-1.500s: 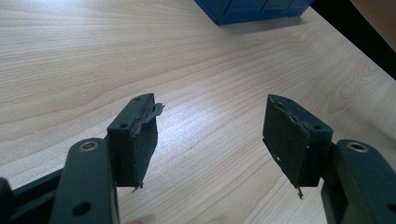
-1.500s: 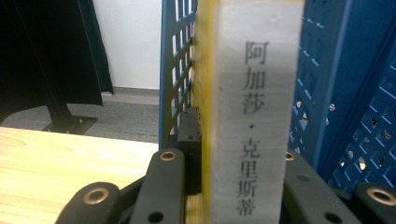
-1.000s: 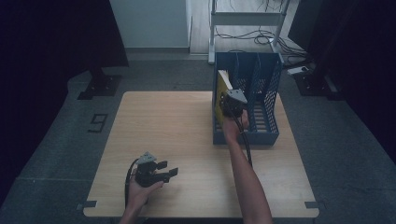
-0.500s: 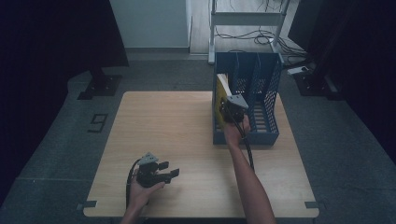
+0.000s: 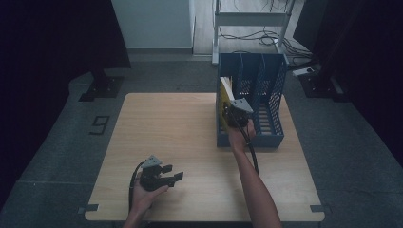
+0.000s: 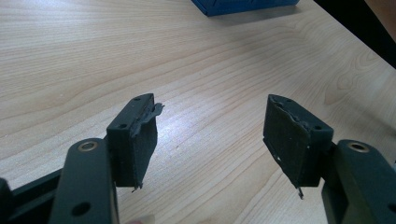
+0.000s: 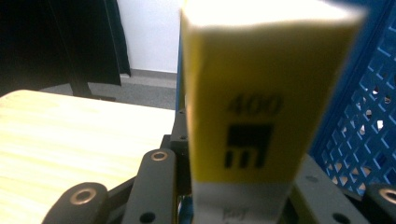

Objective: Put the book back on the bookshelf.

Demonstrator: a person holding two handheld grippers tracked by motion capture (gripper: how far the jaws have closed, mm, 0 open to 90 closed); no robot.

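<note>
I am holding my right gripper (image 5: 231, 112) at the blue file rack (image 5: 273, 102) on the far right part of the wooden table (image 5: 171, 128), with the yellow book (image 7: 261, 93) standing upright between its jaws at the rack's leftmost compartment. The jaws have just been easing apart, and I cannot tell whether the pads are pressing on the spine. I am resting my left gripper (image 6: 210, 135) near the table's front edge, well apart from the rack, its jaws spread wide over bare wood.

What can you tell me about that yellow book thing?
The yellow book looks like a thick paperback with a yellow spine, black "400" printed above a blocky black mark, a grey band at the bottom and pale page edges on top. It stands upright in the leftmost slot of the blue file rack. The right gripper has it between its jaws, which have just been opening.
</note>
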